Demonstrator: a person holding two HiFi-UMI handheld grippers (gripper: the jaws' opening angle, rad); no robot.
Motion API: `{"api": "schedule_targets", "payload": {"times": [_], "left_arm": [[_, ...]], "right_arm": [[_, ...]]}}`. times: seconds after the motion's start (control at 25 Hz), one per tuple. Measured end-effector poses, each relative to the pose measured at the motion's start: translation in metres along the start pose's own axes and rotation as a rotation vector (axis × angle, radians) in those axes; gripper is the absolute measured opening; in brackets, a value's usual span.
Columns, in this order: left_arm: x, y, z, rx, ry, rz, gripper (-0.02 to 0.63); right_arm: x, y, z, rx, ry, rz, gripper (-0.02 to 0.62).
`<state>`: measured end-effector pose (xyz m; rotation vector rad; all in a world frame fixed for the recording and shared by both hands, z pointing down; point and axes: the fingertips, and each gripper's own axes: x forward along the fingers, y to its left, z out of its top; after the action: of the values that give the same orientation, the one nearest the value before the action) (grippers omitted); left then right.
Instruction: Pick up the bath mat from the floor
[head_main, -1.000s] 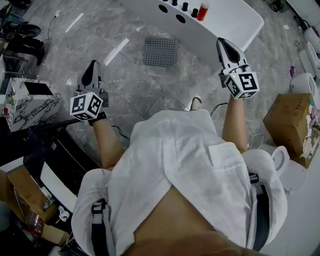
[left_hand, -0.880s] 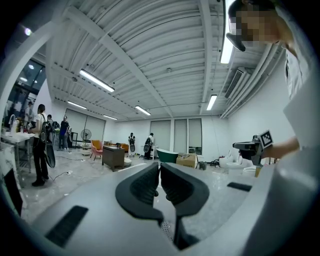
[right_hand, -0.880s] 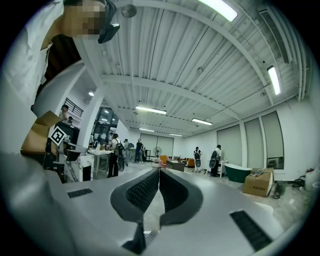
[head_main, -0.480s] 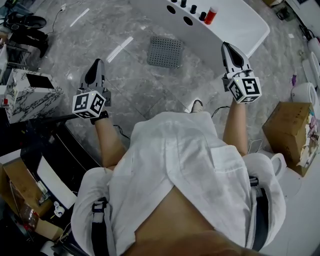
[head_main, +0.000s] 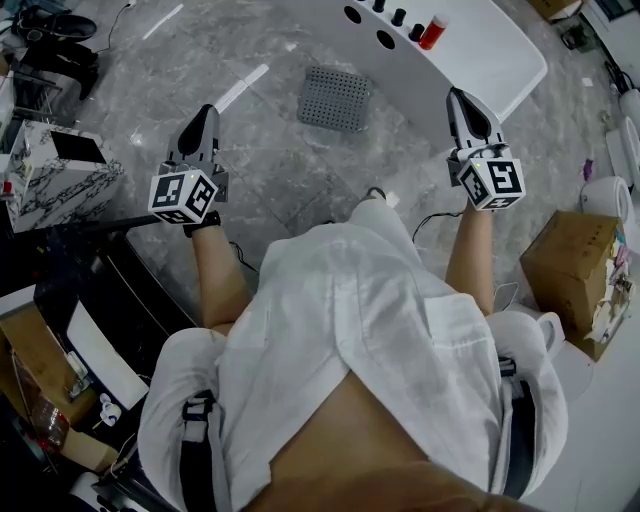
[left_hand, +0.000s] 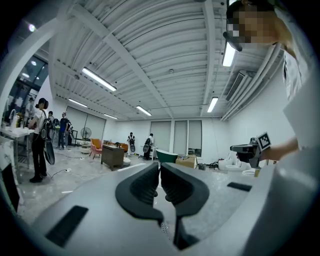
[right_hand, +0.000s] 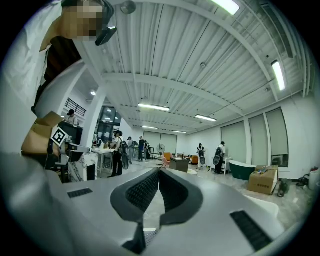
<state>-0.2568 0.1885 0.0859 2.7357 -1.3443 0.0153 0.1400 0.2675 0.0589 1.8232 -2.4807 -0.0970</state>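
**Left gripper** (head_main: 206, 114), left of centre: jaws pressed together with nothing between them; held above the floor (head_main: 280, 185), well apart from the mat.

**Bath mat** (head_main: 335, 98), upper centre: lies flat on the grey marble floor, near the white tub (head_main: 485, 50).
- Handling, as a judgement: light, soft and rubbery, likely to droop once raised. It sits flush, so the near edge or a corner is the place to pinch. The holes may help the pads bite.
- Looks: small dark grey square with straight edges, covered in even rows of holes.

**Right gripper** (head_main: 461, 97), upper right: jaws clenched shut and empty; shows against the tub's rim, apart from the mat.
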Motion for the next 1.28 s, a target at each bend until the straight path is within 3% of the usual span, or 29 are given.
{"api": "schedule_targets", "payload": {"times": [0.28,0.52,1.28], "left_arm": [[0.045,0.0,0.0,0.006,-0.002,-0.042,0.018],[0.094,0.017,-0.004,0.001,0.01,-0.042,0.018],[0.303,0.073,-0.003,-0.001,0.068,-0.016,0.018]], "right_arm": [[0.034,-0.019,-0.016,0.019,0.019,0.015,0.028],[0.095,-0.049,-0.033,0.05,0.015,0.056,0.028],[0.291,-0.179,-0.065,0.101,0.059,0.155,0.028]]}}
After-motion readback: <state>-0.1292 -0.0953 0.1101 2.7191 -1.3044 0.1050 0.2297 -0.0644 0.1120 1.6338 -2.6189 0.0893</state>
